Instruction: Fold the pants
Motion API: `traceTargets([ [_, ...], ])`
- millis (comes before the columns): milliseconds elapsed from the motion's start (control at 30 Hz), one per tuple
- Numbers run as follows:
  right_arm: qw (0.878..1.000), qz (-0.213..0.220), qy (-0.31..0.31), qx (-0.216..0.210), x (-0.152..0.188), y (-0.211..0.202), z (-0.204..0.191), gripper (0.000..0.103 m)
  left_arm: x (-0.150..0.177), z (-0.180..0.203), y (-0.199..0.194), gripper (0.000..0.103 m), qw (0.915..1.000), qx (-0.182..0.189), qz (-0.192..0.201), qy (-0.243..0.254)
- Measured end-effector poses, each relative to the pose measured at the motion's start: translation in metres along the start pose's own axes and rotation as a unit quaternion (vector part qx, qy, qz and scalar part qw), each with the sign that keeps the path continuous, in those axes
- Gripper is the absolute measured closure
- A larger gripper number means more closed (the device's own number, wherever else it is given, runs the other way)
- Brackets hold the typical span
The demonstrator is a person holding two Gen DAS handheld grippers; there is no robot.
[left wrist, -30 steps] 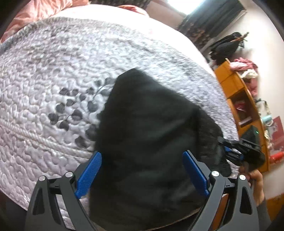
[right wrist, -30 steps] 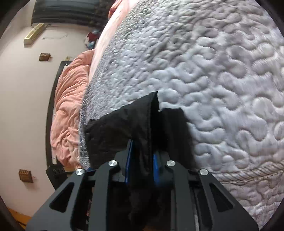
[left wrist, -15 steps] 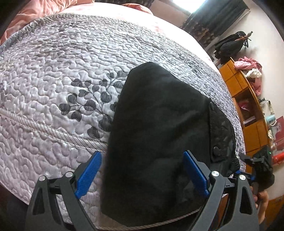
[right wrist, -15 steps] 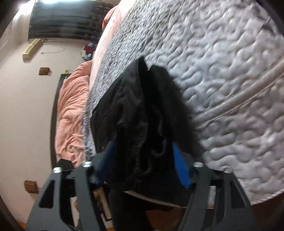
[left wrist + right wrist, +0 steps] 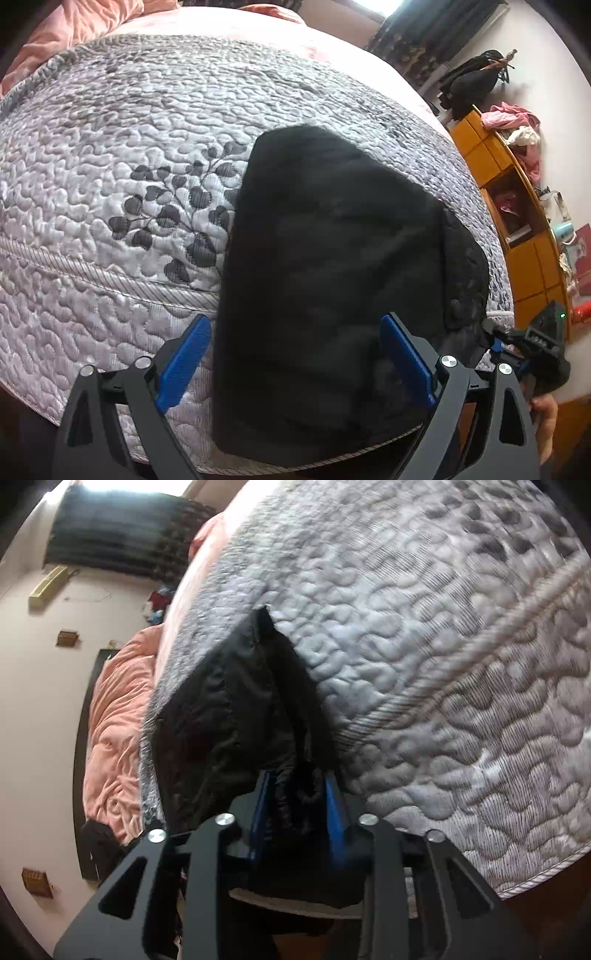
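Note:
The black pants point(image 5: 325, 277) lie folded in a thick stack on the grey quilted bed cover point(image 5: 129, 184), reaching the near edge of the bed. My left gripper point(image 5: 295, 354) hovers over the near part of the stack, its blue pads spread wide and gripping nothing. In the right wrist view the pants point(image 5: 229, 709) bunch at their near corner. My right gripper point(image 5: 297, 790) is closing, its jaws narrowing on that bunched fabric, which fills the gap between the pads. The right gripper point(image 5: 495, 343) also shows at the stack's right edge in the left wrist view.
A pink blanket point(image 5: 74, 22) lies at the far end of the bed point(image 5: 443, 664). An orange wooden shelf unit point(image 5: 517, 206) with clothes on top stands to the right. A person's hand point(image 5: 546, 410) holds the right tool. The bed edge runs just below both grippers.
The right gripper let go of the pants' edge, drew back toward the bed edge, and narrowed again on a bunched corner. The pants dropped flat on the quilt. The left gripper stayed wide.

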State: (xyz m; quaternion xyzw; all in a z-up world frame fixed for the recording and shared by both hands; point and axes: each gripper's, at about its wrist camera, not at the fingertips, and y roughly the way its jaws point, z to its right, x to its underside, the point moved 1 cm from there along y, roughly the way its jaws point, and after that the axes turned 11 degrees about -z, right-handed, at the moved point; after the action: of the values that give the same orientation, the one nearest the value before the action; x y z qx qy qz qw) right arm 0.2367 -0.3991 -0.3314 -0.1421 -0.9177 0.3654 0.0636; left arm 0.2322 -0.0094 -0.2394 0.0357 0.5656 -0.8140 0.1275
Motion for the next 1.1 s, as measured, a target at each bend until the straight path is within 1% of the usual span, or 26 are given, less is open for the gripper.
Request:
traceTargets([
  [33,1.0,0.015,-0.012,0.016,-0.001,-0.009,-0.005,0.068,0.0,0.0,0.0,0.009,1.0,0.001,0.0,0.0],
  [67,0.999,0.036,-0.025,0.03,-0.005,-0.02,-0.013,0.062,0.0,0.0,0.002,0.009,1.0,0.002,-0.003,0.001],
  [133,0.996,0.073,-0.031,0.032,-0.014,-0.039,-0.02,0.06,0.0,-0.001,0.008,0.009,0.9999,-0.002,-0.01,0.003],
  [167,0.995,0.085,-0.039,0.018,-0.026,-0.045,-0.027,0.06,0.0,-0.001,0.011,0.009,0.9999,-0.002,-0.012,0.003],
  [233,0.996,0.079,-0.052,-0.001,-0.041,-0.039,-0.04,0.06,0.001,-0.002,0.014,0.009,0.9999,0.0,-0.016,0.003],
  [300,0.996,0.053,-0.071,-0.023,-0.061,-0.017,-0.055,0.06,0.001,-0.003,0.015,0.009,0.9999,0.0,-0.017,0.0],
  [367,0.997,0.032,-0.068,-0.023,-0.074,0.004,-0.058,0.06,0.0,-0.003,0.016,0.008,0.9998,-0.001,-0.018,0.0],
  [400,0.998,0.014,-0.058,-0.01,-0.084,0.021,-0.053,0.061,0.0,-0.003,0.016,0.008,0.9998,-0.001,-0.019,-0.001],
  [467,0.999,0.003,-0.037,0.015,-0.097,0.036,-0.038,0.079,-0.001,-0.004,0.016,0.008,0.9998,-0.001,-0.022,-0.001],
  [500,0.999,0.0,-0.028,0.019,-0.101,0.038,-0.031,0.082,-0.002,-0.005,0.016,0.008,0.9997,-0.001,-0.023,-0.001],
  [533,1.0,0.002,-0.021,0.009,-0.101,0.034,-0.028,0.081,-0.003,-0.005,0.015,0.008,0.9998,-0.001,-0.022,0.0],
  [567,1.0,0.005,-0.018,-0.001,-0.097,0.029,-0.027,0.071,-0.004,-0.005,0.013,0.008,0.9998,-0.002,-0.019,0.001],
  [600,0.999,0.016,-0.022,-0.017,-0.088,0.016,-0.028,0.065,-0.005,-0.006,0.01,0.008,0.9999,0.0,-0.015,0.001],
  [633,0.999,0.025,-0.027,-0.021,-0.08,0.005,-0.03,0.062,-0.004,-0.008,0.007,0.008,0.9999,0.002,-0.01,0.0],
  [700,0.998,0.035,-0.044,-0.041,-0.056,-0.015,-0.04,0.062,-0.001,-0.011,0.0,0.008,1.0,0.008,-0.003,-0.002],
  [767,0.996,0.028,-0.059,-0.056,-0.024,-0.025,-0.045,0.061,0.005,-0.015,-0.004,0.007,0.9998,0.016,0.003,-0.009],
  [833,0.996,0.007,-0.072,-0.059,0.006,-0.02,-0.046,0.061,0.01,-0.019,-0.002,0.006,0.9998,0.017,0.0,-0.012],
  [900,0.996,-0.009,-0.072,-0.043,0.02,-0.009,-0.045,0.061,0.012,-0.021,0.002,0.006,0.9997,0.017,-0.008,-0.015],
  [933,0.997,-0.013,-0.063,-0.031,0.023,-0.002,-0.037,0.065,0.013,-0.022,0.005,0.006,0.9996,0.019,-0.011,-0.016],
  [967,0.998,-0.017,-0.047,-0.028,0.025,0.006,-0.023,0.077,0.013,-0.022,0.007,0.006,0.9996,0.018,-0.014,-0.017],
  [1000,0.999,-0.016,-0.033,-0.024,0.025,0.009,-0.014,0.086,0.013,-0.023,0.011,0.006,0.9996,0.015,-0.019,-0.015],
  [1033,0.999,-0.014,-0.022,-0.019,0.025,0.011,-0.005,0.098,0.013,-0.023,0.014,0.005,0.9995,0.012,-0.027,-0.012],
  [1067,1.0,-0.013,-0.015,-0.022,0.025,0.01,-0.001,0.1,0.013,-0.023,0.016,0.005,0.9994,0.012,-0.032,-0.011],
  [1100,1.0,-0.011,-0.009,-0.024,0.027,0.006,0.0,0.098,0.013,-0.023,0.015,0.005,0.9993,0.012,-0.033,-0.011],
])
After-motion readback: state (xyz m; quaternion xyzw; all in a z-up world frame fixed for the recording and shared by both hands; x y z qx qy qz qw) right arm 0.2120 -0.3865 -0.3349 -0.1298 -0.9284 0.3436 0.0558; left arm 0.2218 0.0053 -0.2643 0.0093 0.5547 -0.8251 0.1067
